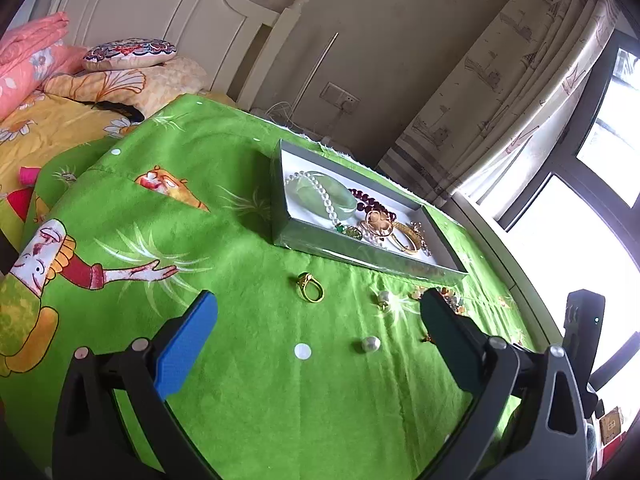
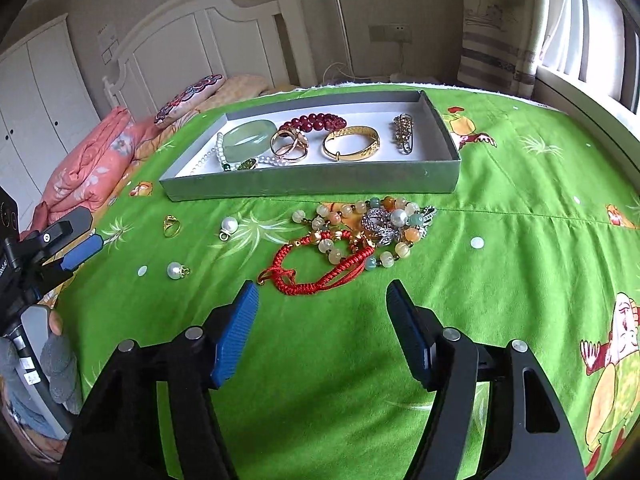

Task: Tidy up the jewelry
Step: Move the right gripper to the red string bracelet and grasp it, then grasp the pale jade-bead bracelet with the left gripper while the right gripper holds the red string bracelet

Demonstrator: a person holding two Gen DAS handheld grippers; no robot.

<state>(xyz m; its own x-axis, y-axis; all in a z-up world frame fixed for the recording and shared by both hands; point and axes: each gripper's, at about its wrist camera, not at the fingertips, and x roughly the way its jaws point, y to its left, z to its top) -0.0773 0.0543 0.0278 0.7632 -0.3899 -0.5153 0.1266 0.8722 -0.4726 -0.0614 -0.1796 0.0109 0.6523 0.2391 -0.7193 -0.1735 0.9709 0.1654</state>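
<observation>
A shallow grey box (image 2: 316,186) (image 1: 360,254) on the green cloth holds a jade bangle (image 2: 248,140), a gold bangle (image 2: 351,143), dark red beads (image 2: 312,122), rings and a hair clip. On the cloth in front of it lie a gold ring (image 1: 310,286) (image 2: 172,226), two pearl pendants (image 2: 229,226) (image 2: 175,270), a red cord bracelet (image 2: 316,268) and a pale bead bracelet with a silver brooch (image 2: 380,226). My left gripper (image 1: 318,314) stands open just short of the ring and pearls. My right gripper (image 2: 322,300) is open, near the red cord bracelet, nothing between its pads.
The green cartoon cloth (image 2: 520,240) covers a round table. A bed with pillows (image 1: 128,54) and a white headboard (image 2: 208,36) lies behind and left. A curtain and window (image 1: 560,140) stand at the right. A gloved hand (image 2: 56,356) holds the left gripper.
</observation>
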